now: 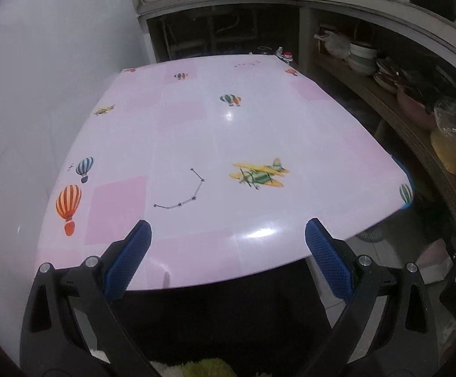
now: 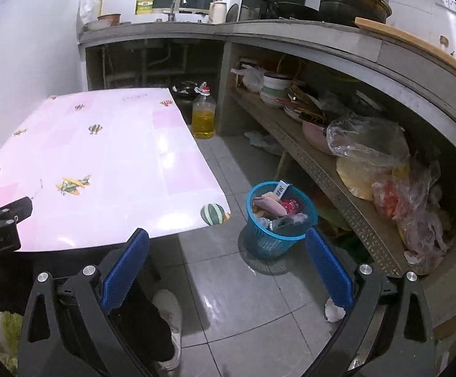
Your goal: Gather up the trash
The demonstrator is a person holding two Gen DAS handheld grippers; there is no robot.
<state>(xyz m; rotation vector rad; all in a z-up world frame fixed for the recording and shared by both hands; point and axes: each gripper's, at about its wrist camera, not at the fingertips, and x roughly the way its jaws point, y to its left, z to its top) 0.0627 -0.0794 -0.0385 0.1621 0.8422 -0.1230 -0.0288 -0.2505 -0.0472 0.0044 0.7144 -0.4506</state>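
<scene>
Kitchen floor tiles surround a pink table (image 2: 108, 157) that carries no trash. Both the left gripper (image 1: 228, 245) and right gripper (image 2: 228, 251) hang spread wide and empty, so collecting looks finished. Trash fills the blue basket (image 2: 306, 216) beside the table's corner; perhaps the scrap (image 2: 334, 311) nearer than that basket comes next.
</scene>
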